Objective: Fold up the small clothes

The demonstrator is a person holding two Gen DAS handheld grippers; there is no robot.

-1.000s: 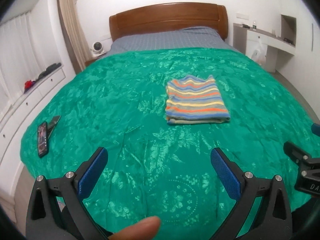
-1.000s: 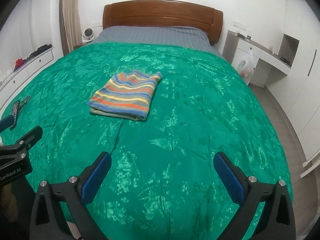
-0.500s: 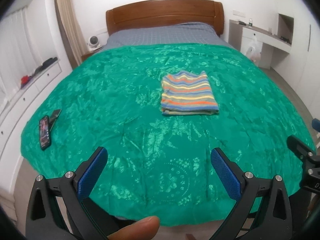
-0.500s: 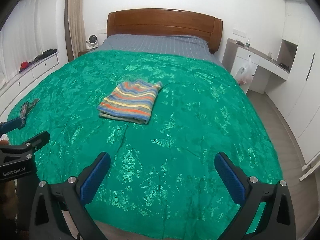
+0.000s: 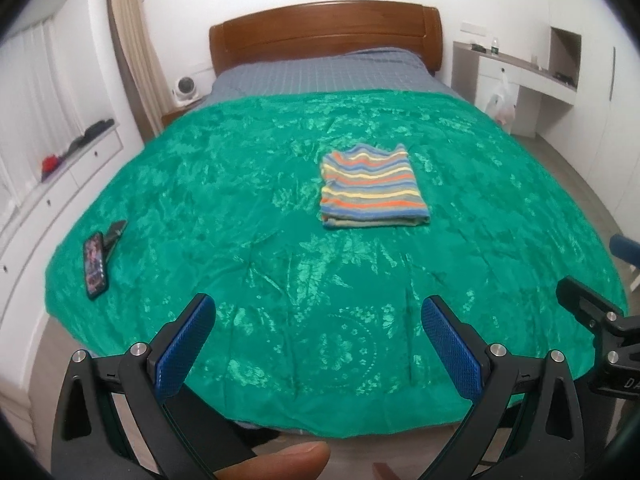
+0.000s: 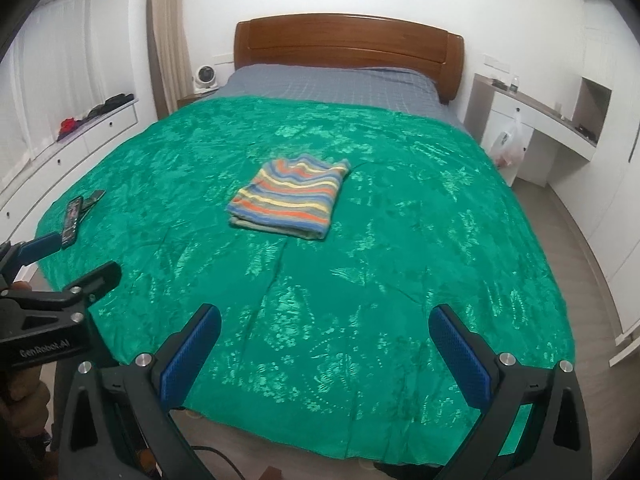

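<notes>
Apparently we are finished: the striped garment [image 5: 372, 188] lies folded into a neat rectangle near the middle of the green bedspread [image 5: 248, 208], well short of the wooden headboard [image 5: 326, 36]. Its long axis runs toward that headboard, stripes crosswise. Our left gripper [image 5: 318, 330] and right gripper [image 6: 326, 340] hang back from it, fingers wide apart, holding nothing.

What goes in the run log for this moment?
striped garment: folded on green bedspread | left gripper: open, empty | right gripper: open, empty
</notes>
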